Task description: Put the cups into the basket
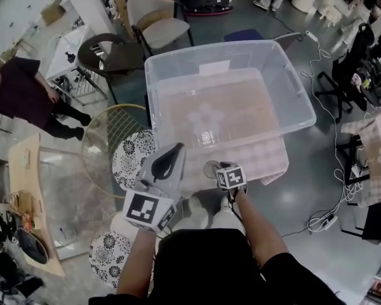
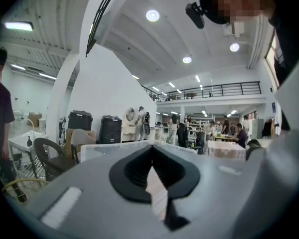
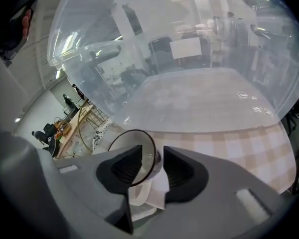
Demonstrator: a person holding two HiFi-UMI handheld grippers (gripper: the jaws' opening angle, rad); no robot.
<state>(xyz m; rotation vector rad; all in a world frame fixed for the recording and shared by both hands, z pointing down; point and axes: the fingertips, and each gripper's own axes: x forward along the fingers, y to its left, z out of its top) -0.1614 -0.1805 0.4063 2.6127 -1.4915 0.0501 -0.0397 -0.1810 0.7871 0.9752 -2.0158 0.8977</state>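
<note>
Cup (image 3: 132,139) on checked cloth (image 3: 229,143) just before clear bin (image 1: 178,75); right gripper (image 3: 153,156) jaws apart, astride its rim; left gripper (image 2: 152,153) jaws together, empty; second cup (image 1: 206,136) inside bin.

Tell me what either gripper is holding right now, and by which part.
Nothing looks gripped yet. The right gripper is open, its jaws astride the clear cup at its rim; the left gripper is shut, empty.
</note>
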